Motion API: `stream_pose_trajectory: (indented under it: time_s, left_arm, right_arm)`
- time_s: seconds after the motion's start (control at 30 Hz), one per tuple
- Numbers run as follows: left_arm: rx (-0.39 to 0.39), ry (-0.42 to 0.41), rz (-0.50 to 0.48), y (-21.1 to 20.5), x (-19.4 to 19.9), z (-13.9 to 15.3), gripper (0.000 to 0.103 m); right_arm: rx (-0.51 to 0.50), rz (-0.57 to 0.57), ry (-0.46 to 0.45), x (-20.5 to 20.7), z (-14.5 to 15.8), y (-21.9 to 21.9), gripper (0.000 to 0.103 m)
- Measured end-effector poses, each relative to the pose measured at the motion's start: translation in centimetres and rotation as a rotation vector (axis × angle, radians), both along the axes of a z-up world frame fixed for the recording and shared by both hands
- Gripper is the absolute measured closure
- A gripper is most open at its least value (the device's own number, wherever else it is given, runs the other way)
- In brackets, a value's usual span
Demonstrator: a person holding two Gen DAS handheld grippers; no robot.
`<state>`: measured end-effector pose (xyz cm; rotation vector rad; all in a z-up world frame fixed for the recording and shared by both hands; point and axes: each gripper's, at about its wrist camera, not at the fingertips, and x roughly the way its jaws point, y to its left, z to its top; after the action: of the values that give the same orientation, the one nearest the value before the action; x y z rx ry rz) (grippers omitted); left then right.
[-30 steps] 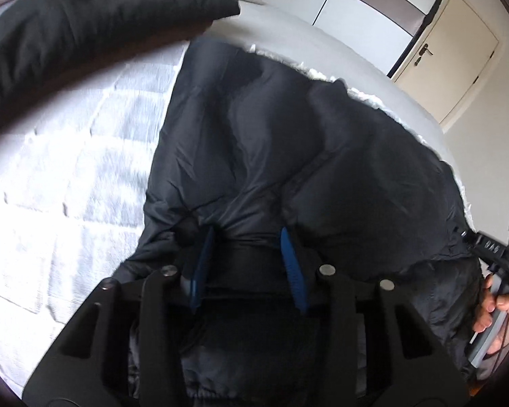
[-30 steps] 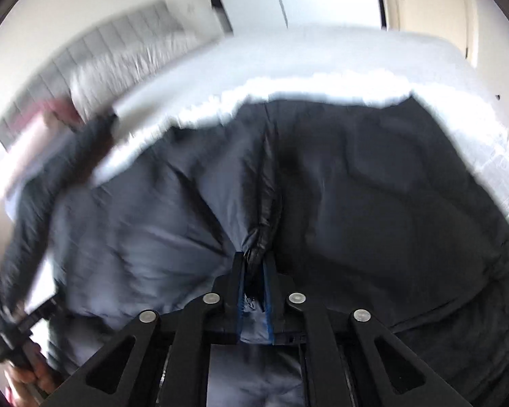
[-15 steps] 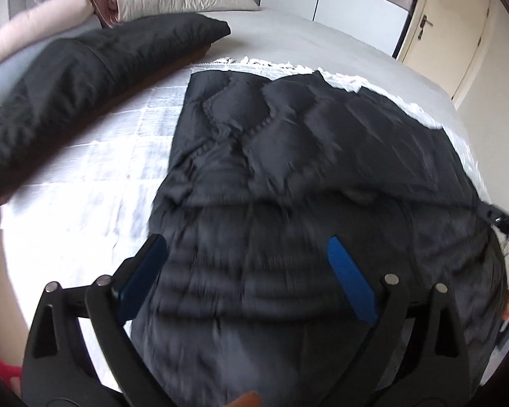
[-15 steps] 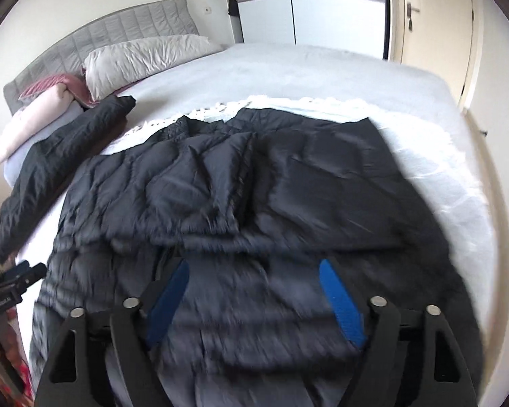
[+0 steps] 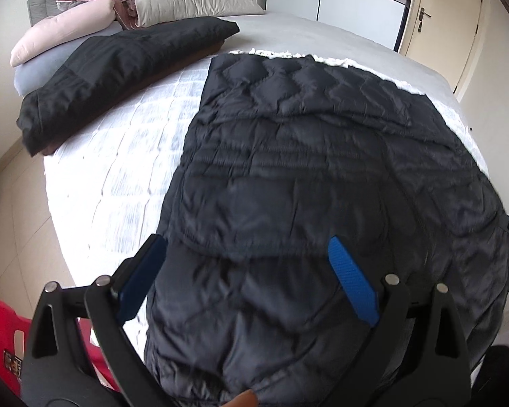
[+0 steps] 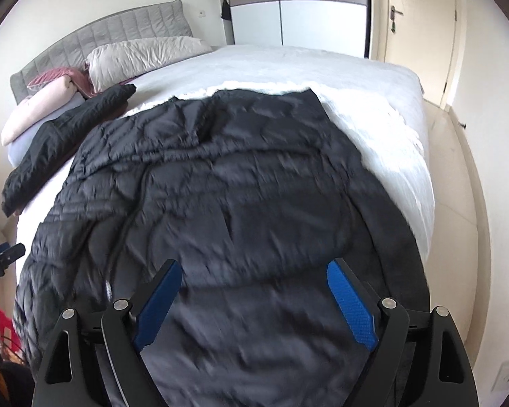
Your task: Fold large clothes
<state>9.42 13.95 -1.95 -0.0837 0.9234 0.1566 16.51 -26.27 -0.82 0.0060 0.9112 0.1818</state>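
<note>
Both our claws now spread, empty: left claw (image 5: pixel 247 271), right claw (image 6: pixel 254 291) dropped hem gripped a second ago. Black puffer jacket (image 5: pixel 305 186) lies on bed (image 5: pixel 118 156), bottom folded up. Next fold pending.

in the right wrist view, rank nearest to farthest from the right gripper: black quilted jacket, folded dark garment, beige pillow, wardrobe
1. black quilted jacket, spread on the bed directly under the open right gripper.
2. folded dark garment, left side of the bed.
3. beige pillow, by the headboard, upper left.
4. wardrobe, against the far wall.
</note>
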Motion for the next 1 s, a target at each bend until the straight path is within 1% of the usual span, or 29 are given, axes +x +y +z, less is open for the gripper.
stream_pose_trajectory:
  time_s: [0.03,0.1,0.13,0.2,0.27,0.4,0.47,0.53,0.63,0.7,0.8,0.93,1.0]
  left_arm:
    - [0.003,0.008,-0.007,0.1,-0.3,-0.4,0.007]
    - [-0.010,0.060,-0.034,0.6,-1.0,-1.6,0.007]
    - [-0.033,0.094,-0.049,1.2,-1.3,-2.4,0.007]
    - [-0.066,0.121,-0.060,2.1,-1.7,-3.1,0.007]
    - [-0.103,0.133,-0.069,3.4,-2.3,-3.9,0.007]
    - [-0.140,0.153,-0.068,4.9,-2.9,-5.5,0.006]
    - [-0.194,0.168,-0.081,5.7,-3.2,-6.4,0.006]
    - [-0.194,0.158,-0.111,5.7,-3.6,-6.4,0.006]
    - [-0.161,0.158,-0.169,5.3,-4.2,-6.6,0.006]
    - [-0.141,0.159,-0.191,5.0,-4.5,-6.8,0.006]
    - [-0.131,0.163,-0.202,4.7,-4.4,-6.8,0.005]
    - [-0.145,0.169,-0.206,4.6,-4.5,-6.8,0.005]
    - [-0.152,0.172,-0.214,4.6,-4.7,-6.8,0.005]
  right_arm:
    - [-0.010,0.004,0.028,-0.5,-0.7,-0.6,0.014]
    - [-0.035,0.015,0.053,-1.2,-1.4,-1.3,0.014]
    - [-0.060,0.016,0.048,-1.7,-1.7,-2.0,0.014]
    - [-0.106,-0.003,0.041,-2.6,-2.2,-3.2,0.014]
    - [-0.119,-0.022,0.037,-3.1,-2.7,-4.4,0.014]
    - [-0.117,-0.044,0.048,-4.0,-3.4,-6.1,0.014]
    - [-0.144,-0.037,0.036,-4.5,-3.5,-6.1,0.014]
    - [-0.172,-0.024,0.025,-4.9,-3.5,-6.0,0.014]
    - [-0.190,-0.011,0.015,-5.1,-3.8,-6.0,0.014]
    - [-0.197,-0.001,0.013,-5.2,-3.9,-6.0,0.014]
    - [-0.185,0.002,0.019,-5.2,-4.2,-6.3,0.014]
    - [-0.159,0.009,0.031,-5.3,-4.4,-6.8,0.013]
    - [-0.127,0.022,0.044,-5.1,-4.6,-7.3,0.013]
